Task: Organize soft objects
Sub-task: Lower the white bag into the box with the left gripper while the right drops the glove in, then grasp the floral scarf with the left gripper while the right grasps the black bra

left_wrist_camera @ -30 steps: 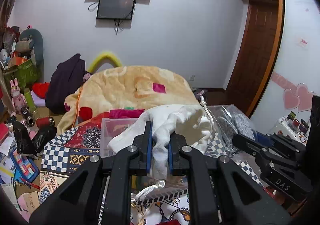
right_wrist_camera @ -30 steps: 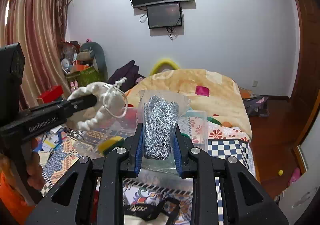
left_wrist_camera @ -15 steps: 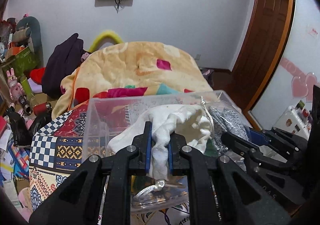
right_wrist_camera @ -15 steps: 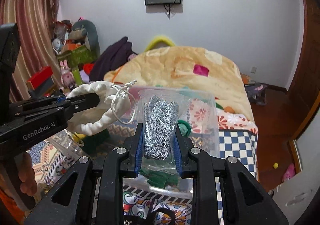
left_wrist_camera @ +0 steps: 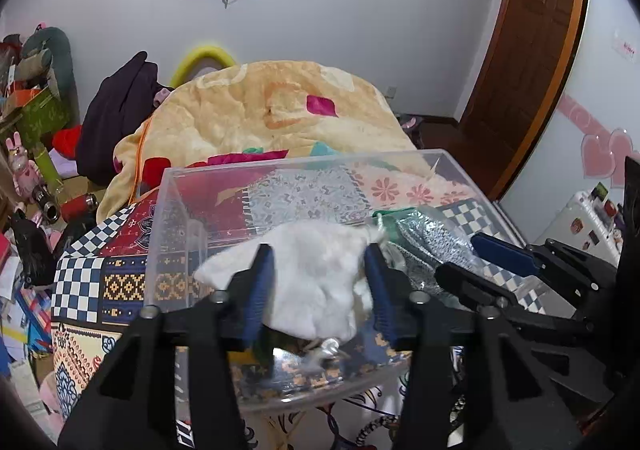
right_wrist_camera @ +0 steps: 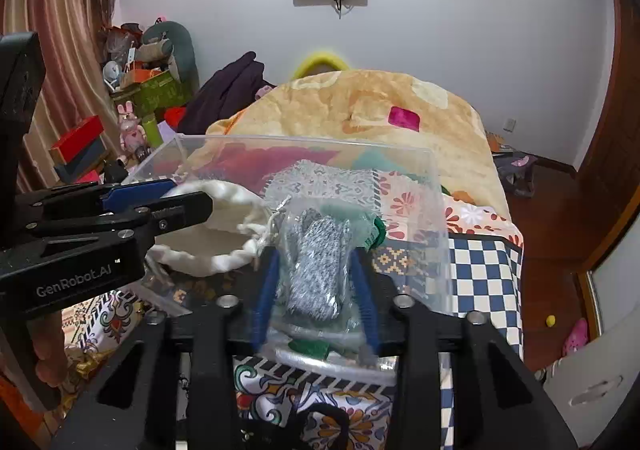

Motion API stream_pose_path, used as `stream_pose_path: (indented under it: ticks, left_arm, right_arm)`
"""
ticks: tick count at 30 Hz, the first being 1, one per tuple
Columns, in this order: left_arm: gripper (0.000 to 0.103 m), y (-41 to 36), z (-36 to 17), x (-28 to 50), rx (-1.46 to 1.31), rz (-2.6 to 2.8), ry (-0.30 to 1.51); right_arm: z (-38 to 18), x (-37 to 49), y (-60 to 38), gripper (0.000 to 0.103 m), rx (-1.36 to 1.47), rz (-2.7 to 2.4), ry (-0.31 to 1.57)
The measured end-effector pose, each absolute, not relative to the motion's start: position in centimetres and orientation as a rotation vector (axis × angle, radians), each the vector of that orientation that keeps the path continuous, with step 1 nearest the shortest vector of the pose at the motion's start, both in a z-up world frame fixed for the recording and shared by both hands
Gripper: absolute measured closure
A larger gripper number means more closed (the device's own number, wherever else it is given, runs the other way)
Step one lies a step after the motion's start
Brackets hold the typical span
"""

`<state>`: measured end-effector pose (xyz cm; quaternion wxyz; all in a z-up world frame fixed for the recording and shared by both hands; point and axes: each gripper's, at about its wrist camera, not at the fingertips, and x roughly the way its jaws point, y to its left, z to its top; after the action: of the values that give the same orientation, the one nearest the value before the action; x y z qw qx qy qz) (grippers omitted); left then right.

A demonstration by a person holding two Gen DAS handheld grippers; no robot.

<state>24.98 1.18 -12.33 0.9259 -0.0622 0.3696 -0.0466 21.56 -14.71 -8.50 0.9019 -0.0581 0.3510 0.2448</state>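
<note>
A clear plastic box (left_wrist_camera: 176, 217) stands on the patterned bedspread; it also shows in the right wrist view (right_wrist_camera: 436, 209). My left gripper (left_wrist_camera: 320, 286) is open over the box, and the white drawstring pouch (left_wrist_camera: 316, 282) lies loose between its spread fingers. The pouch also shows in the right wrist view (right_wrist_camera: 216, 234), under the left gripper (right_wrist_camera: 180, 197). My right gripper (right_wrist_camera: 316, 286) is open, with the bagged grey knit gloves (right_wrist_camera: 316, 266) between its fingers, inside the box. The gloves (left_wrist_camera: 432, 242) and the right gripper (left_wrist_camera: 472, 262) show at the right of the left wrist view.
A yellow quilt (left_wrist_camera: 272, 113) is heaped on the bed behind the box. Dark clothes (left_wrist_camera: 116, 117) and cluttered toys and boxes (right_wrist_camera: 140, 89) lie to the left. A wooden door (left_wrist_camera: 528, 49) stands at the right.
Both grippers have lowered into the clear box and opened. The white pouch and the bagged gloves, gripped before, now lie loose between the spread fingers.
</note>
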Motion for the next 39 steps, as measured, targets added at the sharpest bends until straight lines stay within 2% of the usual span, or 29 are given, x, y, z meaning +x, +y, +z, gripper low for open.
stream_pose_path:
  ticks: [5,7,9,13,18,23,32,35,39]
  left_arm:
    - [0.053,1.2,-10.8,23.6,-0.121,-0.112,0.721]
    - [0.053,1.2,-9.8,22.7,-0.112,-0.116,0.689]
    - [0.044,1.4,-8.5,21.5,-0.115,-0.122,0.648]
    - [0.038,1.8,-6.2,19.0,-0.117,-0.131,0.573]
    - [0.025,2.5,-4.4,16.1,-0.120,-0.130,0.507]
    - [0.015,3.1,-4.9,13.6,-0.107,-0.127,0.513]
    - [0.015,3.7,-9.3,10.3,-0.065,-0.099,0.639]
    - [0.015,3.9,-11.4,9.3,-0.066,-0.094,0.708]
    - [0.015,4.3,-14.0,8.3,-0.075,-0.075,0.777]
  right_arm:
    - [-7.1,20.3,-15.8,0.054,-0.109,0.505,0.686]
    - [-6.4,20.0,-16.1,0.049,-0.101,0.504,0.666]
    - [-5.7,19.3,-16.6,0.040,-0.088,0.503,0.637]
    - [-4.7,18.0,-17.2,0.032,-0.078,0.503,0.600]
    - [-4.3,16.0,-17.7,0.014,-0.065,0.525,0.575]
    - [-5.5,14.5,-17.5,0.013,-0.082,0.547,0.598]
    - [-8.4,11.9,-16.6,0.006,-0.099,0.585,0.672]
    - [-9.1,11.2,-16.2,0.000,-0.100,0.600,0.691]
    - [-11.1,10.4,-15.6,0.000,-0.112,0.609,0.737]
